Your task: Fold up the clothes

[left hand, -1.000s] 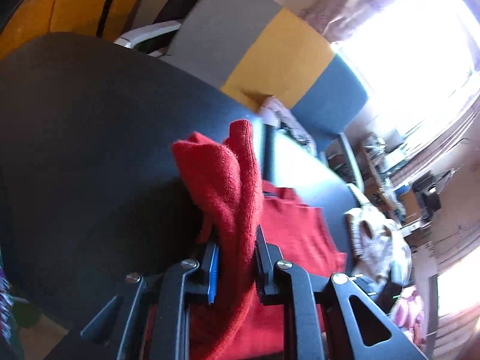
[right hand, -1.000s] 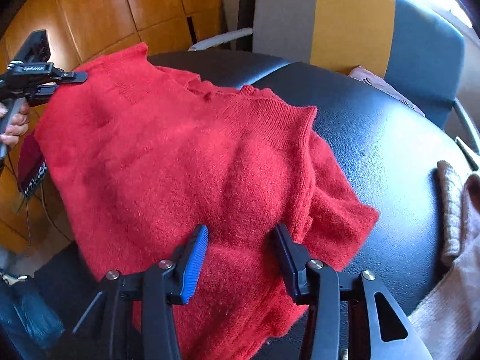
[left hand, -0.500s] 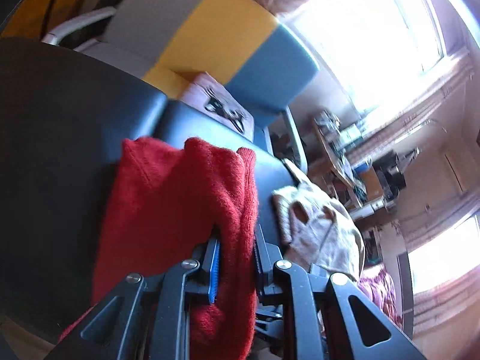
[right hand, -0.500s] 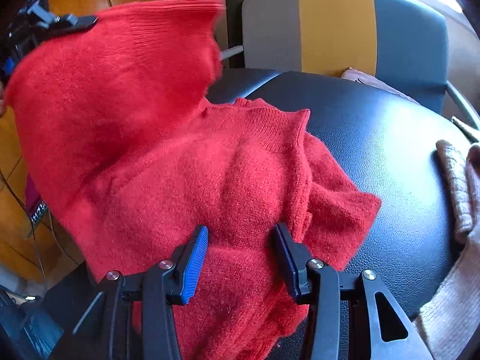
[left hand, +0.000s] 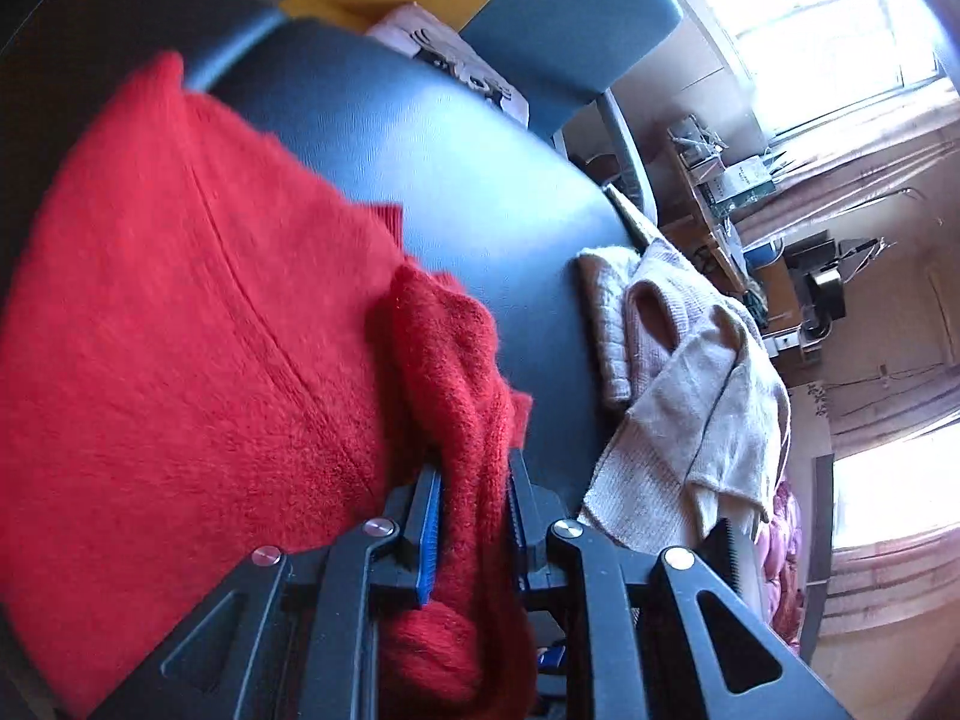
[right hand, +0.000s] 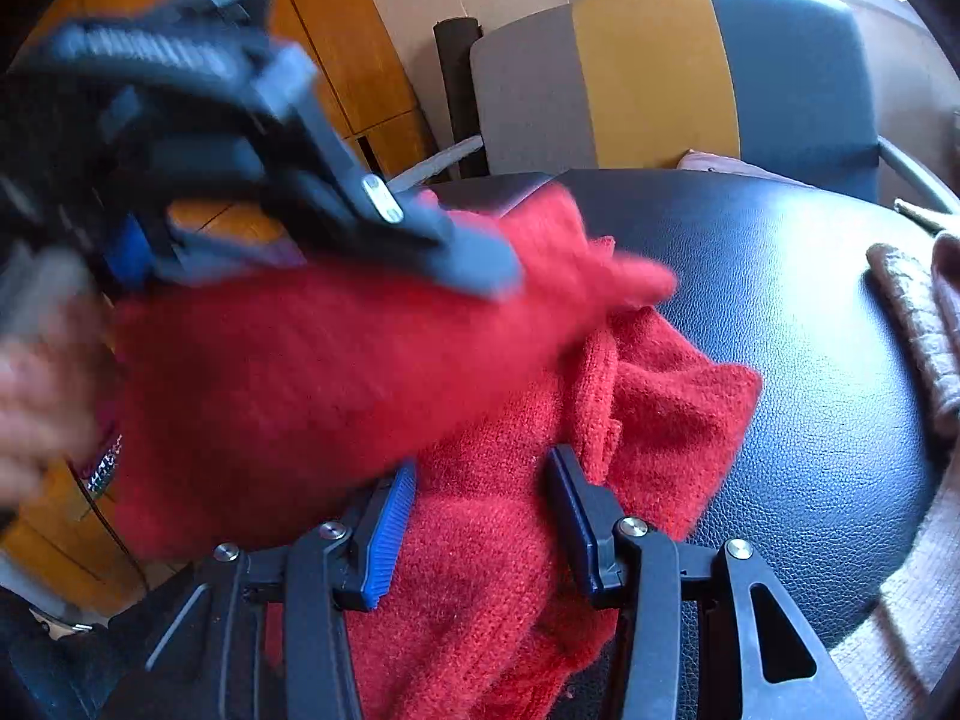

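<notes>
Here both tongs, left (left hand: 474, 516) and right (right hand: 480, 531), clench the red sweater's (left hand: 180, 330) edges.

A lived-in room of a home or small office. A black padded table (right hand: 810, 312) stands by a chair (right hand: 660, 72) with a grey, yellow and blue back, wooden cabinet doors (right hand: 336, 48), curtained windows (left hand: 840, 18) and a cluttered desk (left hand: 738, 204).
</notes>
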